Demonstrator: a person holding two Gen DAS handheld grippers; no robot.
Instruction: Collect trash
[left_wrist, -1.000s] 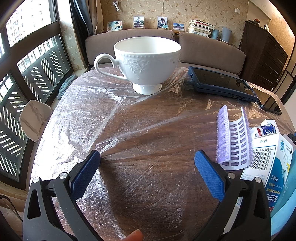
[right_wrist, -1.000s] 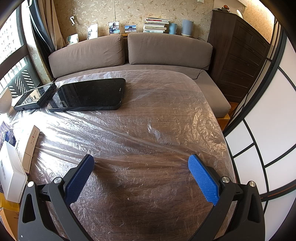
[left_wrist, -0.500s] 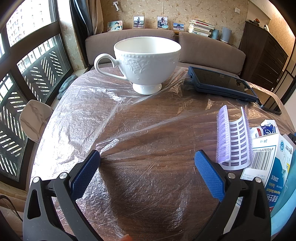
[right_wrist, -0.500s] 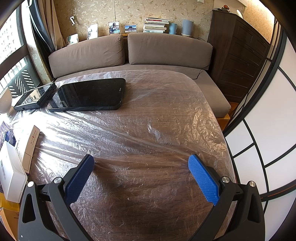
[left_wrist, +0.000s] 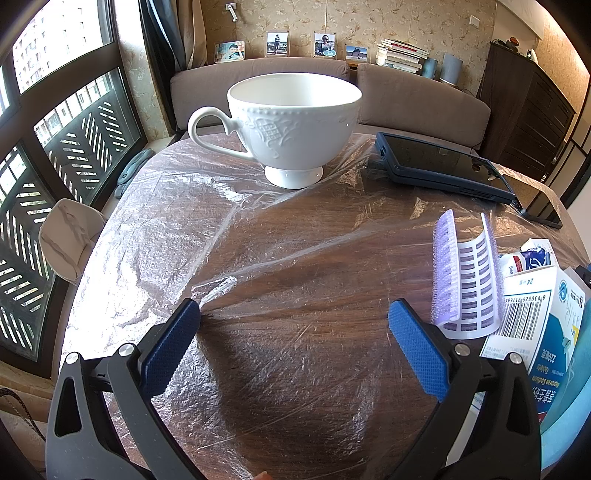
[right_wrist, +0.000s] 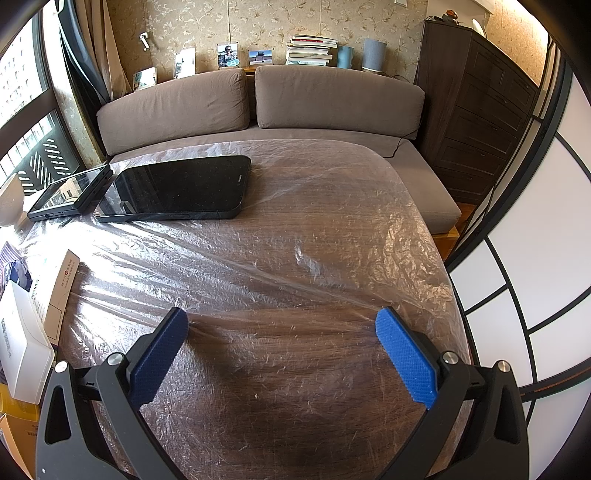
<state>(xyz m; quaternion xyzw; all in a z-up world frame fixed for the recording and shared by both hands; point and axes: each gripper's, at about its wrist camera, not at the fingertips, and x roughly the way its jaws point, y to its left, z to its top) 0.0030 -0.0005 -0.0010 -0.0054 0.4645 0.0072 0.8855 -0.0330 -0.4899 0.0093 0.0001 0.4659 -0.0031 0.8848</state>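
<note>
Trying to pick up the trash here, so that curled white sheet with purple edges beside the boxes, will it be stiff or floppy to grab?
The curled sheet looks thin and probably floppy: it arches up off the plastic-covered table. It likely weighs little and may slide on the film. An edge pinch seems safest.

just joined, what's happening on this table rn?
Nothing is grasped yet. The left gripper and right gripper both hang open over the plastic-covered table. Likely trash, a curled blister pack and a medicine box, lies just right of the left gripper. The cup and tablet sit untouched.
</note>
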